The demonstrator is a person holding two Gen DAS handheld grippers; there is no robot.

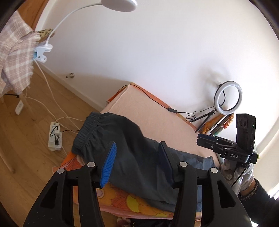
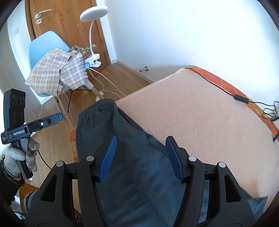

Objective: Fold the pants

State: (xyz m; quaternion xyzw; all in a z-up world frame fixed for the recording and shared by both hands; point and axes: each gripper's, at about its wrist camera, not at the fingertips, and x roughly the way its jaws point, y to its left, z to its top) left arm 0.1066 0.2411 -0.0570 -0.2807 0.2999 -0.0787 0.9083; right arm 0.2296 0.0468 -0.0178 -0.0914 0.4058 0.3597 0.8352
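While both jaws stand apart and grip nothing, the left hand-held gripper and right hand-held gripper hover above the dark pants. Those pants lie folded lengthwise at lower centre of each frame on the peach-covered bed, waistband toward the upper left.

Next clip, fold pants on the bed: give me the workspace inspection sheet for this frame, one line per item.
Surface: bed with a peach sheet, orange patterned cover showing at the edges.
Job's things: dark pants lying along the bed's near edge, elastic waistband at the corner, not neatly folded.
Clutter: ring light on a small tripod at the far side of the bed.
Grippers: left gripper and right gripper both over the pants, jaws open, nothing held.
Cables: black cord across the bed; white cords and power strip on the floor.
Surroundings: blue chair with plaid cloth, clip lamp, wooden door.
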